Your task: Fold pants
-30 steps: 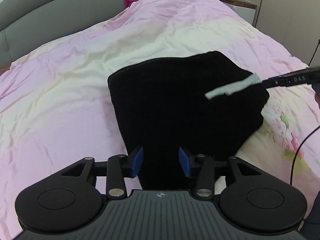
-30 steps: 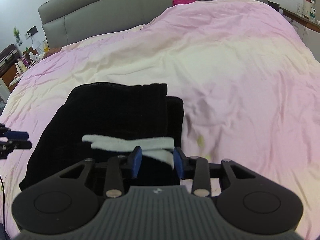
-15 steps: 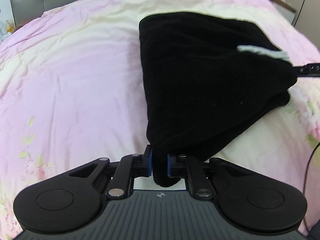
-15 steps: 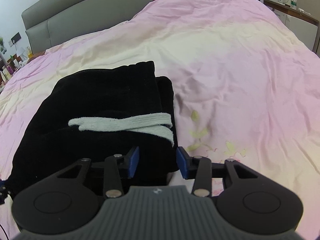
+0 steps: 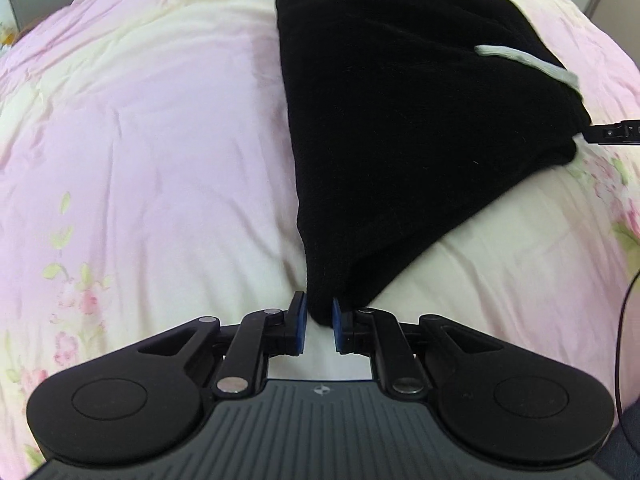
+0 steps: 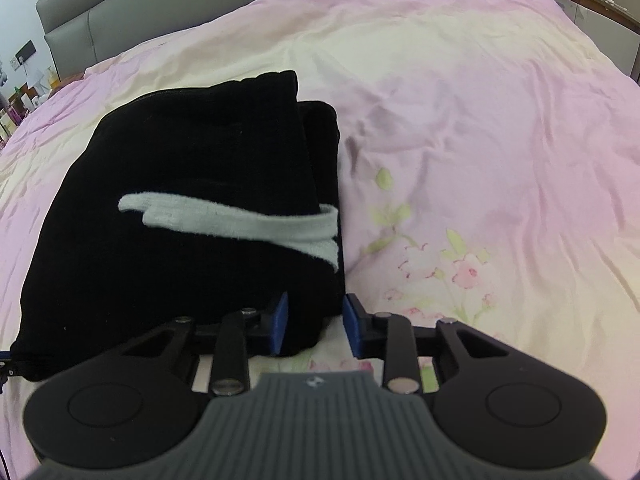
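A wide bed covered by a pink-and-cream quilt with a printed flower pattern [image 6: 460,128] fills both views, its grey padded headboard [image 6: 120,12] at the far end. On the quilt lies the task's thing: a pair of black, thick-knit pants [image 5: 400,112], already doubled into a compact slab, with a pale grey flat drawstring [image 6: 240,220] trailing across its top face.

The step in hand looks like taking hold of the two near corners so the slab can be carried over for another fold. To do it well, both grips should bite through every layer of the stack, not just the top one, or the lower leg will stay behind and the fold will skew.

The left gripper [image 5: 318,328] has its blue pads nearly together, pinching the narrow near corner of the pants. That bite is small (only the tip of the cloth sits between the pads), so a gentle, even lift is wiser than a tug.

The right gripper [image 6: 314,326] straddles the other near corner, by the stacked edge; its jaws are closing, with the cloth between them against the left pad and a gap showing at the right one. Whether it has caught the bottom layer is hard to judge from here. Keeping the drawstring out of the pinch would stop it dragging loose.
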Action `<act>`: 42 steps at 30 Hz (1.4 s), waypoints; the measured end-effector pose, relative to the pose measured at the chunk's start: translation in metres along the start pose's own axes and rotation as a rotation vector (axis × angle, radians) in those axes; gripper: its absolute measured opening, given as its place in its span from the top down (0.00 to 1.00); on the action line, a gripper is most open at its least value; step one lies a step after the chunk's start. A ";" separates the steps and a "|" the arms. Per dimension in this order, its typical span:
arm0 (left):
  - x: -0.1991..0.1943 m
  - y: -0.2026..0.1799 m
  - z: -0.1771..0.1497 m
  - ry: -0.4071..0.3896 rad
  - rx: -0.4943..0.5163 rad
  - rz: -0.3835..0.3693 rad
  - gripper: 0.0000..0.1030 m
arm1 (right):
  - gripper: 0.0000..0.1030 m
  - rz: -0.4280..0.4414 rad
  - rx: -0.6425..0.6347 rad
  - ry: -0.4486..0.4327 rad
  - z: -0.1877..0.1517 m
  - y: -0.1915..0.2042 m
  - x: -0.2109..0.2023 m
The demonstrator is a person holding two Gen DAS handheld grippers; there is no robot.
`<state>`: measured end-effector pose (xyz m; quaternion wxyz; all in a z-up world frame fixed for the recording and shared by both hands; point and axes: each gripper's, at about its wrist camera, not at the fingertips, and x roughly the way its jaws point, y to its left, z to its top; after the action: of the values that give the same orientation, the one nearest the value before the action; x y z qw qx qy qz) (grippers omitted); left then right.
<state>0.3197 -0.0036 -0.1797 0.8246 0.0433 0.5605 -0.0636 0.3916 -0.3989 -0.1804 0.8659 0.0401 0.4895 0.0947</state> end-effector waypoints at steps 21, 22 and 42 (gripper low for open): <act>-0.062 0.007 0.127 -0.178 0.224 -0.009 0.27 | 0.23 0.205 -0.182 0.041 0.072 0.001 -0.044; -0.055 0.007 0.132 -0.169 0.231 -0.015 0.26 | 0.23 0.202 -0.205 0.049 0.077 0.002 -0.039; 0.078 0.081 0.159 -0.011 -0.148 -0.440 0.17 | 0.23 0.382 0.059 0.212 0.106 -0.045 0.095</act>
<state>0.5068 0.0492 -0.1940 0.7949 -0.1407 0.5550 -0.2009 0.5354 -0.4212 -0.2122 0.7743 0.1472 0.5638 0.2466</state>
